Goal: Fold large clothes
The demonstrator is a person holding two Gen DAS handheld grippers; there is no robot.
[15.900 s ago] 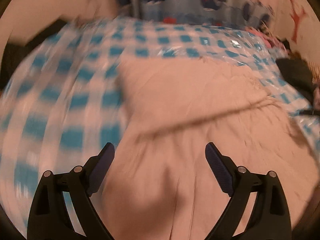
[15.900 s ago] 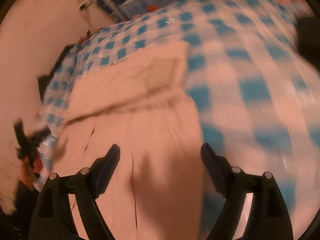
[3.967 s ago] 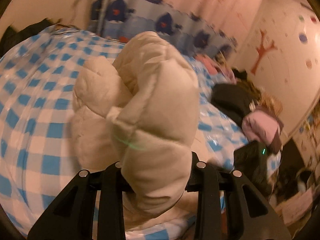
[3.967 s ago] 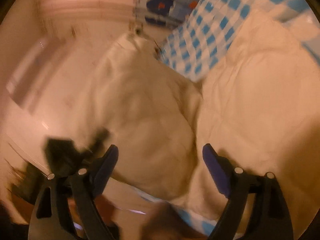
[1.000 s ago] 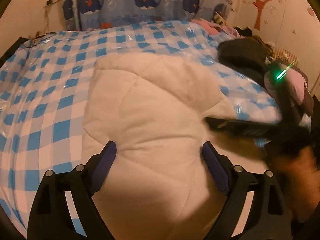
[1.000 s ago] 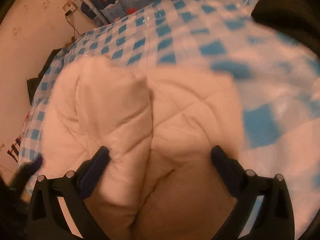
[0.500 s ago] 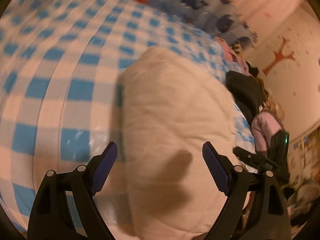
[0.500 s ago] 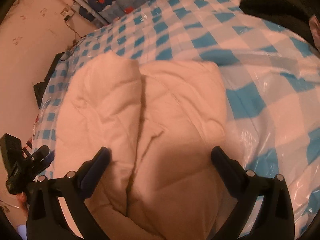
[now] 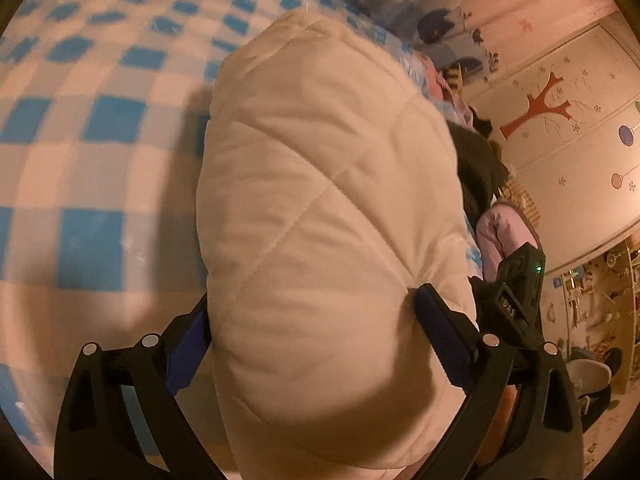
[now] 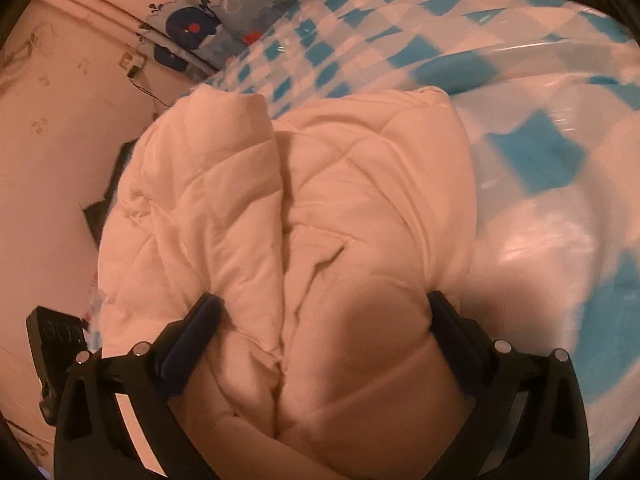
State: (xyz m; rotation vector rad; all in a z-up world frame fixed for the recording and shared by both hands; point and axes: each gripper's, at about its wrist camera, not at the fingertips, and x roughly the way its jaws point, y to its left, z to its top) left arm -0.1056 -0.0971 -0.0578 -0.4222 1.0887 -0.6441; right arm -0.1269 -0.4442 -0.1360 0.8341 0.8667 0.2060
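A thick cream quilted garment lies folded into a bulky bundle on the blue-and-white checked bed cover. My left gripper is open, its jaws wide on either side of the bundle's near end, which bulges between them. In the right wrist view the bundle shows a deep crease between two folded halves. My right gripper is open too, its jaws astride the bundle's near end. The other gripper's black body shows in each view.
A dark garment and a pink one lie at the bed's right side. A whale-print curtain hangs behind the bed. A wall with a red tree sticker and cluttered shelves stand to the right.
Both grippers have moved in close to the bundle, so that its ends now sit between the wide jaws. The bundle keeps its folded shape on the bed.
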